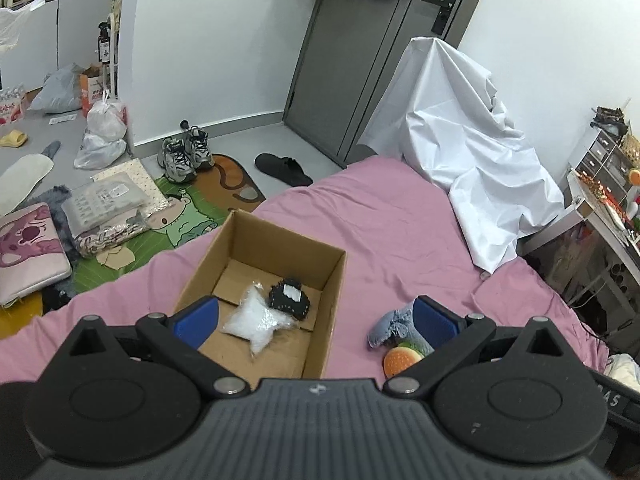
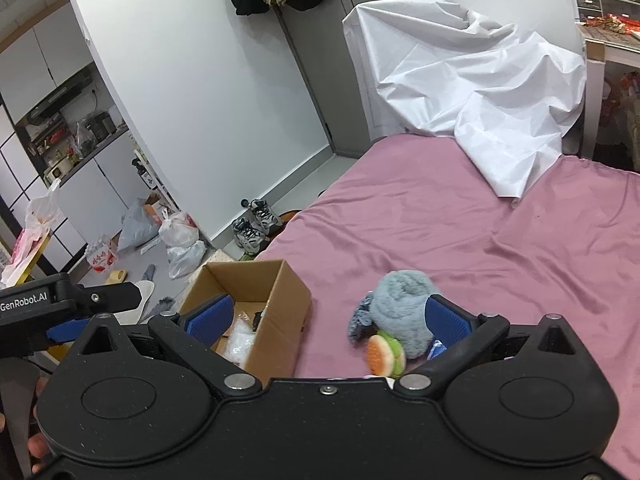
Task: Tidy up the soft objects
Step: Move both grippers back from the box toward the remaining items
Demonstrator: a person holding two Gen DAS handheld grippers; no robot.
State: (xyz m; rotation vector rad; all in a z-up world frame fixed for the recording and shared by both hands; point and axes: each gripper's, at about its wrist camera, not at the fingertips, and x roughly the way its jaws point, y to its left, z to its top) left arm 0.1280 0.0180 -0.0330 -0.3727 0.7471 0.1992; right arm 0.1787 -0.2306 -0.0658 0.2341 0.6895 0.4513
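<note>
While my left hand-held gripper point(image 1: 316, 318) hangs wide apart and empty over the cardboard box point(image 1: 326, 308) on the pink bed point(image 1: 400, 220), I count two things already inside: a white star-shaped pouch point(image 1: 256, 320) and a black plush piece point(image 1: 289, 300). To the right, my right hand-held gripper point(image 2: 328, 320) is equally wide and empty, and the grey fluffy plush point(image 2: 404, 304) and burger toy point(image 2: 380, 354) lie on the bed beside the box, unpacked, so I judge the job roughly half done. A frayed blue-grey bit point(image 2: 360, 320) and something blue behind the right finger are too hidden to name.

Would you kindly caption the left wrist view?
Open left gripper above brown cardboard box on pink bedsheet.
</note>
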